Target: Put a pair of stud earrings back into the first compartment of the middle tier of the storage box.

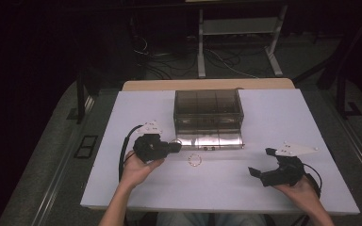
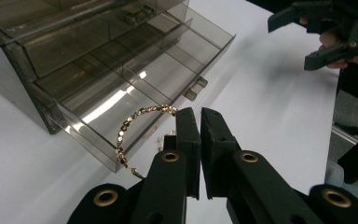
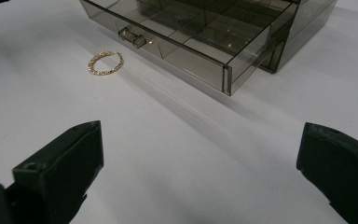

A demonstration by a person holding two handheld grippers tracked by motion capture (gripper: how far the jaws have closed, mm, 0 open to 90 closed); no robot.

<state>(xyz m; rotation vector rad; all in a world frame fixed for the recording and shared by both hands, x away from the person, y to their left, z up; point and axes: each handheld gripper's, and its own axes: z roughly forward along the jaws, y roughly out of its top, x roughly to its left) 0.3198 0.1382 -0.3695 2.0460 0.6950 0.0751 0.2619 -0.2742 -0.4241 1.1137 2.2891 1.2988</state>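
Note:
A smoky clear drawer box (image 1: 207, 106) stands at the table's middle back, with its bottom drawer (image 1: 209, 140) pulled out. My left gripper (image 2: 200, 116) is shut on a gold beaded bracelet (image 2: 126, 133) and holds it in the air by the drawer's front left corner (image 2: 114, 163). In the high view the left gripper (image 1: 176, 147) sits just left of the drawer. A second gold bracelet (image 1: 194, 160) (image 3: 105, 62) lies flat on the table in front of the drawer. My right gripper (image 1: 261, 161) (image 3: 200, 154) stands open at the front right with nothing between its jaws.
The white table (image 1: 122, 179) has bare surface to the left and along the front. The drawer (image 3: 200, 51) is split into compartments and has a small handle (image 3: 131, 37). The right gripper (image 2: 291, 42) appears far off in the left gripper view. Table legs and cables lie beyond the far edge.

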